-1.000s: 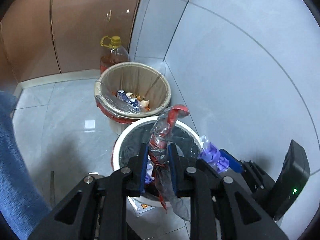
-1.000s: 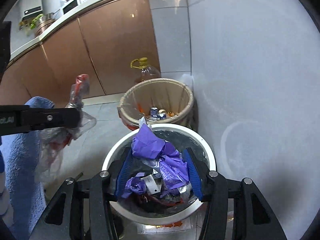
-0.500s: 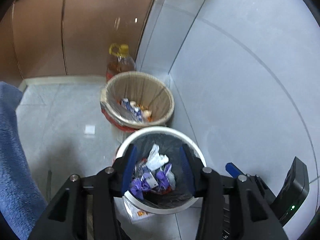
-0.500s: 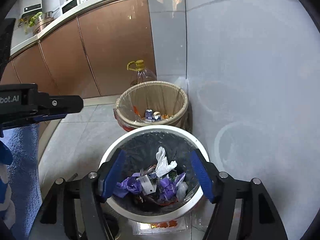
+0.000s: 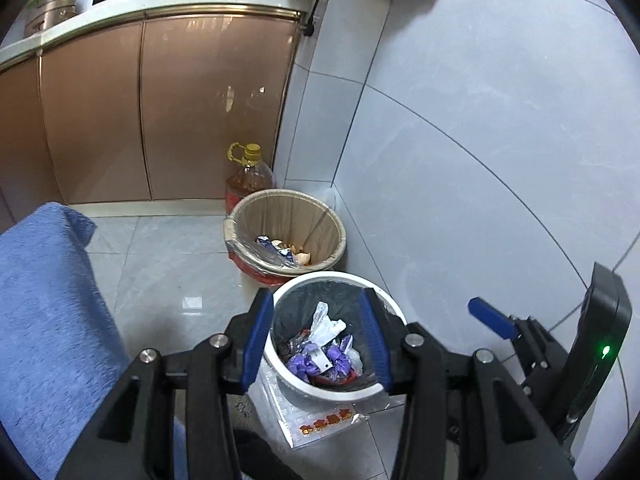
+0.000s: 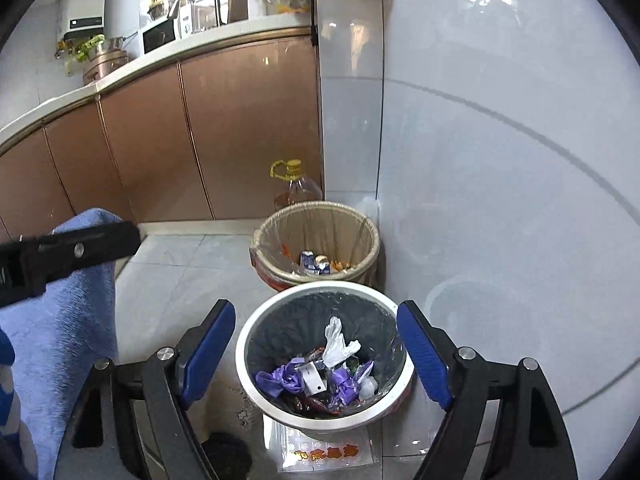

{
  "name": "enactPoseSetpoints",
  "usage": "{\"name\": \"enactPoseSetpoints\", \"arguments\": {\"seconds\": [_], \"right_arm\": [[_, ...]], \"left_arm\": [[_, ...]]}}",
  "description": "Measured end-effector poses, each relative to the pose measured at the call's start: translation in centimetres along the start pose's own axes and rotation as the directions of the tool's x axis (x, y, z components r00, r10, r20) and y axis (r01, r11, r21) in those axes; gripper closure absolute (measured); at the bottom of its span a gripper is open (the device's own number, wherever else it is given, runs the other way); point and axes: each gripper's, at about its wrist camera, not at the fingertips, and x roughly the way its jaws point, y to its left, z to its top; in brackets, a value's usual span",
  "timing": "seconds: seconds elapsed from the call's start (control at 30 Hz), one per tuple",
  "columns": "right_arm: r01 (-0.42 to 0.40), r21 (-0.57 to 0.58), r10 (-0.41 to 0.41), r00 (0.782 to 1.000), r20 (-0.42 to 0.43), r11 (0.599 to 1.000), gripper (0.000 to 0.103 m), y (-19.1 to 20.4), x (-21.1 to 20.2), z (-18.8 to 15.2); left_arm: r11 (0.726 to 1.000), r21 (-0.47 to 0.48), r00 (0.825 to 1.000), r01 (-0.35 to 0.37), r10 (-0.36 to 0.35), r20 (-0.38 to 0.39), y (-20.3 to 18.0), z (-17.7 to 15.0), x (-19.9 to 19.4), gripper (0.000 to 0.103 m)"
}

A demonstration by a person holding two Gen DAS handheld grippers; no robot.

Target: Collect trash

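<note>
My left gripper [image 5: 316, 340] is spread wide, its blue-padded fingers [image 5: 256, 340] holding nothing; seen from its wrist camera they frame the white trash bin [image 5: 384, 304] below. My right gripper [image 6: 316, 356] is likewise spread wide and empty, its blue pads [image 6: 424, 360] standing to either side of the same bin [image 6: 256, 328]. The bin, lined with a dark bag, contains the collected trash [image 6: 320, 376]: crumpled purple wrappers, a white scrap standing upright, a small white tag and some red film. A clear packet with orange print [image 6: 328, 452] lies flat on the floor, partly under the bin's near side. Just behind the white bin, touching or nearly so, stands a tan bin with a clear liner [image 6: 316, 236], holding cartons and scraps. Behind that, against the brown cabinet doors [image 6: 240, 136], is a cooking-oil jug with a yellow cap [image 6: 296, 188]. A blue towel-like cloth [image 5: 44, 312] fills the left of both views. Grey wall tiles [image 5: 480, 140] rise to the right.
</note>
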Motion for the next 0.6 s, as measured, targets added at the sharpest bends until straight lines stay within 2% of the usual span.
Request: {"name": "enactPoseSetpoints", "arguments": {"seconds": [0.13,0.27,0.37,0.43,0.53,0.6], "right_arm": [[-0.001,0.002,0.001,1.000,0.022,1.000,0.018,1.0,-2.2,0.3],[-0.012,-0.017,0.013,0.999,0.035,1.000,0.013,2.3,-4.2,0.0],[-0.040,-0.036,0.041,0.998,0.038,0.999,0.010,3.7,-5.7,-0.3],[-0.059,-0.046,0.061,0.997,0.044,0.997,0.009,4.6,-6.6,-0.6],[-0.096,-0.068,0.100,0.994,0.053,0.993,0.001,6.6,-8.0,-1.3],[-0.114,-0.084,0.120,0.991,0.059,0.990,0.000,8.0,-8.9,-1.7]], "left_arm": [[0.999,0.003,0.999,-0.049,0.049,0.001,0.1,-0.5,-1.8,0.061],[0.993,-0.002,0.992,-0.121,0.121,0.043,0.9,-1.6,-4.4,0.060],[0.980,-0.008,0.977,-0.197,0.197,0.076,2.3,-2.9,-6.7,0.055],[0.974,-0.013,0.969,-0.228,0.228,0.089,2.9,-3.6,-8.0,0.054],[0.957,-0.025,0.949,-0.289,0.290,0.125,4.3,-4.9,-10.5,0.054],[0.949,-0.029,0.939,-0.313,0.314,0.143,4.8,-5.7,-11.8,0.054]]}}
